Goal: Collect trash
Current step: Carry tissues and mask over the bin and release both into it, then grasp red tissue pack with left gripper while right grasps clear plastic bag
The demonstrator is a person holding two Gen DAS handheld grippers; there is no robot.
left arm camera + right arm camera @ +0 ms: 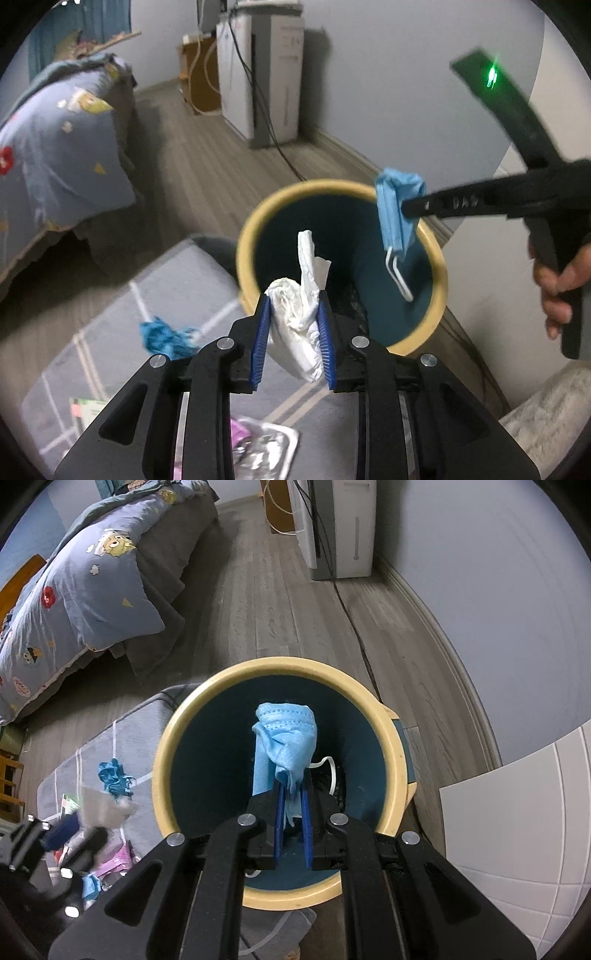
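Trash poised over bin (397, 760)
Your right gripper (291, 812) pinches the mask (286, 738) above its mouth; left gripper (293, 332) clamps tissue (299, 314) short of the rim

The bottom of the bin (280, 897) was hidden behind the right gripper (291, 805) and the blue face mask (286, 738) clamped in it. Beside the bin, the left gripper (83, 819) was smeared by blur, so its jaws could not be read there. The packets (266, 446) lying on the rug (110, 295) near the bin were partly covered by the gripper body and too blurred to be identified. The bed (74, 590) beyond the bin was cut off by the picture's edge.
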